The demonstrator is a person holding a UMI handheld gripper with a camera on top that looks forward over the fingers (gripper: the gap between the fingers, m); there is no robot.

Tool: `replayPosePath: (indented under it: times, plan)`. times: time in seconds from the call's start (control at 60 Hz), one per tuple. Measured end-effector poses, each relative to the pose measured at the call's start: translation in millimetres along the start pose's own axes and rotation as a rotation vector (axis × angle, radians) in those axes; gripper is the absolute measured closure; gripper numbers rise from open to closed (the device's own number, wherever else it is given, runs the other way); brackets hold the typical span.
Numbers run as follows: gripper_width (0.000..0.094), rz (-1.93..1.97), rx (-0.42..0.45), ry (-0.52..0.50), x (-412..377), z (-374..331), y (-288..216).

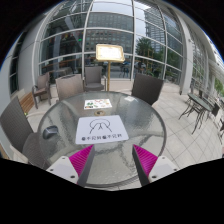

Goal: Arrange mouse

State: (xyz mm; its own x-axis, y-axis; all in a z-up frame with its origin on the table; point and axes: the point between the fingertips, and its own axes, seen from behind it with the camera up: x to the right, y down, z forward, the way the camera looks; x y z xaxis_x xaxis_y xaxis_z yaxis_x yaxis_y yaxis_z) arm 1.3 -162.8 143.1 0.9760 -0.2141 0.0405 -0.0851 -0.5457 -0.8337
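A round glass table [150, 122] lies ahead of me. On its middle rests a white rectangular mat [102, 127] with a printed black outline and a line of text. Beyond it lies a smaller white printed card [98, 103]. No mouse shows in the gripper view. My gripper [112, 163] hovers over the table's near edge, open, with its magenta pads [146, 160] wide apart and nothing between them. The mat sits just ahead of the fingers.
Grey chairs stand around the table: one at the far side [92, 76], one at the far right [146, 88], one at the left [14, 122]. A second table with chairs [200, 103] is off to the right. A glass building front with a signboard [110, 53] rises behind.
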Motion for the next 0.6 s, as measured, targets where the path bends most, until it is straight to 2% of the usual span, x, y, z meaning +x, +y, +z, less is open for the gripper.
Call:
replayPosePath:
  times: [0.117, 0.15, 0.183, 0.333, 0.467, 0.6]
  plan:
    - [0.0185, -0.043, -0.080, -0.043, -44, 13, 42]
    - [0.0186, -0.048, -0.104, -0.059, -43, 6, 40]
    - [0.0187, -0.047, -0.111, -0.072, -78, 23, 61]
    - [0.0186, -0.059, -0.167, -0.171, -167, 44, 88]
    - [0.0180, -0.085, -0.181, -0.270, -247, 74, 84]
    - [0.0176, -0.091, -0.179, -0.322, -317, 115, 68]
